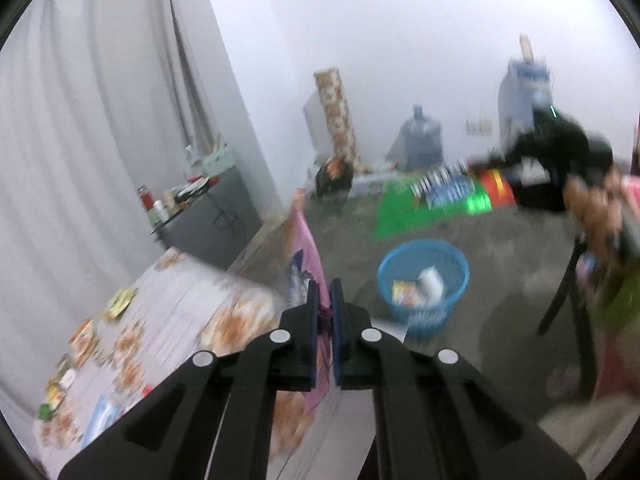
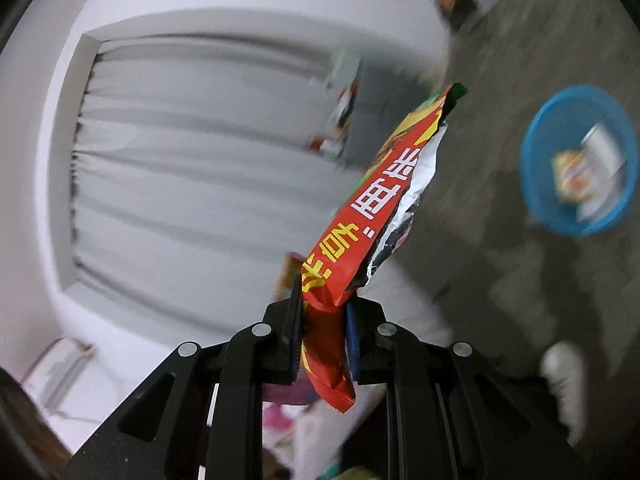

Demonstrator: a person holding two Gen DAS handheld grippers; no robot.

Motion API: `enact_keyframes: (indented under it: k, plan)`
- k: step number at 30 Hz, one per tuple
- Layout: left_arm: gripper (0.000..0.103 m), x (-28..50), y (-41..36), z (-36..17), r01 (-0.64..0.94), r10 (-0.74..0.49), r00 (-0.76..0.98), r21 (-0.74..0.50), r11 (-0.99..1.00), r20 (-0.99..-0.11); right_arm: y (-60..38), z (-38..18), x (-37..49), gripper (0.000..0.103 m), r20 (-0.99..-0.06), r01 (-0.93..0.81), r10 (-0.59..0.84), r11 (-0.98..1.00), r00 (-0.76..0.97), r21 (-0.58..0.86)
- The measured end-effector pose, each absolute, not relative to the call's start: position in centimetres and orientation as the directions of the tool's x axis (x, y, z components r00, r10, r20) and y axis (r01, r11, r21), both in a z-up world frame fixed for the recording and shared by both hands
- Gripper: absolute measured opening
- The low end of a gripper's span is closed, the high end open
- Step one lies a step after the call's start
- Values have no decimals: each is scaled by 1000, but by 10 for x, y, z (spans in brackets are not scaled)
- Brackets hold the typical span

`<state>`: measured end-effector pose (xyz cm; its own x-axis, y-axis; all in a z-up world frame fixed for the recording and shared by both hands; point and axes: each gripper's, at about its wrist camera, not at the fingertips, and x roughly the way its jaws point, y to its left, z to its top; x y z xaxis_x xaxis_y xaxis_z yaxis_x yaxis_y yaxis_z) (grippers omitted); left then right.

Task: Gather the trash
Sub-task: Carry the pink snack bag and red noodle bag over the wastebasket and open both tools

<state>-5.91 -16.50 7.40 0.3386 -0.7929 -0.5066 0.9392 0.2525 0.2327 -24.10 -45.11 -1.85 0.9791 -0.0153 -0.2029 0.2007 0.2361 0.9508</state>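
We carry two finds toward the blue basket [image 1: 423, 284] on the floor: the left gripper [image 1: 325, 300] pinches a pink wrapper [image 1: 306, 256], the right gripper [image 2: 323, 312] clamps a red snack bag [image 2: 372, 216]. Thin end-grips could slip, dropping either short of the rim.

Both left tongs [image 1: 325, 300] and right tongs [image 2: 324, 300] are clamped closed.

A lived-in home room: curtains [image 1: 100, 100], cluttered floor [image 1: 500, 248], water jug [image 1: 420, 140].
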Motion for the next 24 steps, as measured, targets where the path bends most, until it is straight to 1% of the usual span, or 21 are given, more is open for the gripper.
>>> enact_keyframes:
  k: [4, 7, 11, 13, 15, 18, 20, 21, 22, 23, 24]
  plan:
    - [5, -66, -210, 93, 965, -852, 254, 182, 189, -459, -462, -25, -260, 16, -267, 286, -111, 222, 957, 932]
    - [5, -71, -249, 98, 984, -873, 170, 126, 126, -456, -471, -40, -262, 16, -330, 356, -156, 185, 931, 916]
    - [5, -74, -314, 86, 999, -863, 40, 12, 40, -504, -484, -64, -257, 16, -422, 450, -182, 155, 888, 880]
    - [5, -78, -344, 76, 1000, -851, -5, -22, 8, -525, -496, -82, -247, 16, -444, 467, -172, 129, 879, 875]
    - [5, -86, -376, 61, 1000, -831, -22, -21, -12, -557, -507, -98, -242, 16, -464, 481, -154, 103, 872, 870]
    - [5, -97, -421, 27, 1000, -786, 0, 12, -9, -619, -528, -134, -228, 16, -512, 524, -137, 74, 848, 848]
    - [5, -99, -443, 3, 1000, -760, 0, 4, -3, -650, -541, -159, -218, 20, -524, 532, -133, 33, 842, 846]
    - [6, -100, -459, -14, 1000, -736, 5, 0, 6, -677, -549, -172, -215, 21, -549, 556, -146, 11, 823, 831]
    - [7, -99, -471, -30, 1000, -721, 14, 2, 17, -693, -557, -188, -215, 31, -582, 588, -157, -9, 798, 809]
    - [8, -99, -482, -45, 1000, -708, 11, -5, 20, -706, -559, -196, -217, 55, -597, 602, -158, -25, 786, 798]
    - [13, -99, -497, -67, 1000, -674, 2, -17, 21, -739, -565, -215, -218, 64, -627, 625, -153, -67, 764, 778]
